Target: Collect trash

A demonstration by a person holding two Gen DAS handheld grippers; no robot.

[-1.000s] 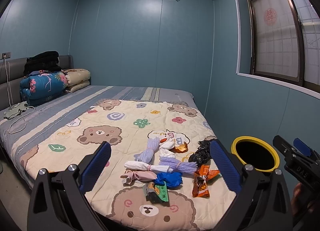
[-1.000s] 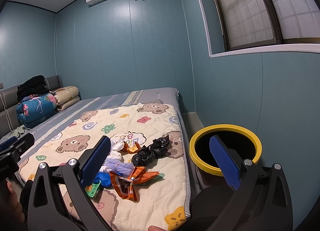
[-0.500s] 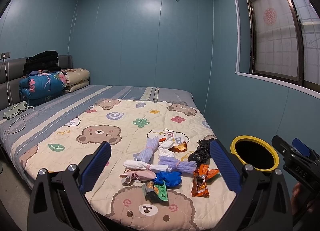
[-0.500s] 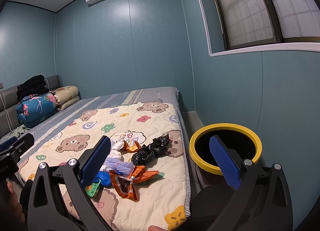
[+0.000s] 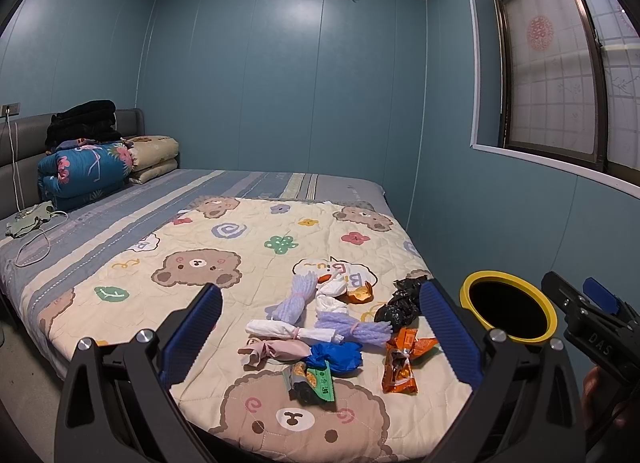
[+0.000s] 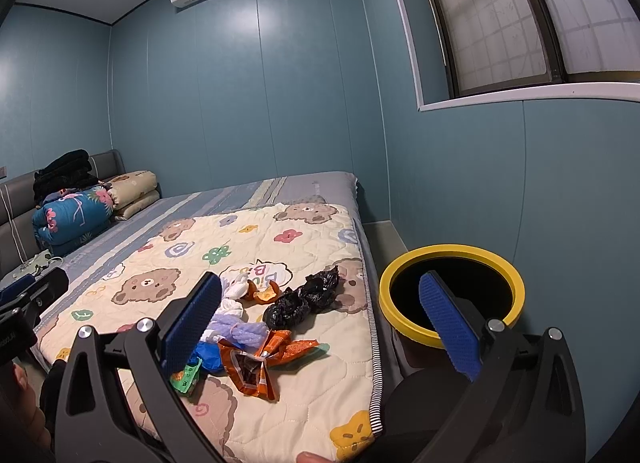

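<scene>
- I am holding my left claw [image 5: 320,337] and right claw [image 6: 320,327] spread apart, gripping nothing.
- Crumpled wrappers and bags [image 5: 340,327] are lying on the bear-print quilt [image 5: 224,239], beside the yellow-rimmed black bin [image 6: 452,295].

Trash bin [image 5: 548,317] x1, black bags [image 5: 400,303] x2, orange wrappers [image 5: 400,359] x2.
</scene>
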